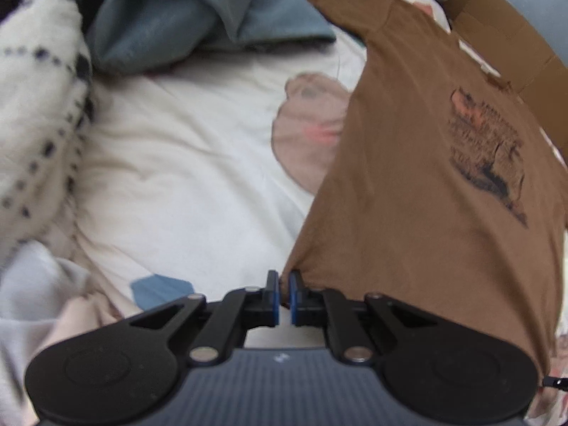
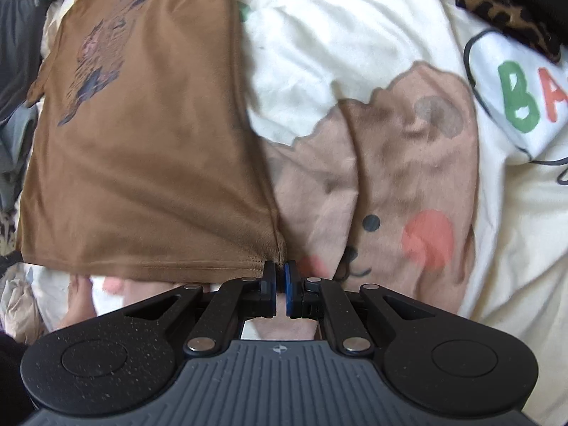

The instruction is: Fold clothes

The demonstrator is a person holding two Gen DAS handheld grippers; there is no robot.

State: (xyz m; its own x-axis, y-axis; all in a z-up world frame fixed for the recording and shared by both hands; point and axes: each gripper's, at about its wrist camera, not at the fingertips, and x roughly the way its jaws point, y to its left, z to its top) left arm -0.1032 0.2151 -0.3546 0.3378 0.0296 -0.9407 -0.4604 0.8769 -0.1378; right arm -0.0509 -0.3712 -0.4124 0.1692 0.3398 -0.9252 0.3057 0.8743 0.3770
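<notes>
Hem corners, both of them, that is what I have in hand right now. On the left, my left claw (image 1: 283, 293) is pinched nearly shut on one bottom corner of the brown T-shirt (image 1: 419, 163), the cloth bunching into a little peak between the blue pads. From there the shirt runs away from me, print side up, across the cream bedspread (image 1: 191, 149) with its bear pattern, toward a piece of cardboard (image 1: 504, 42) at the far end. A fluffy white blanket (image 1: 39, 99) and a grey-blue garment (image 1: 198, 17) sit off to the left, well apart from my work.

Moving right, the right claw (image 2: 280, 285) is clamped just as tightly on the other bottom corner of the same shirt, right at the stitched hem, and the hem line stretches fairly taut between my two grips. A leopard-print cloth (image 2: 504, 10) lies at the far right, out of the way.

So I read this as the start of the fold: hem held, shirt spread flat. Next move, I judge, calls for lifting both corners together, evenly, and carrying the hem up toward the collar without letting the fabric drag the bedspread or slip a pad.
</notes>
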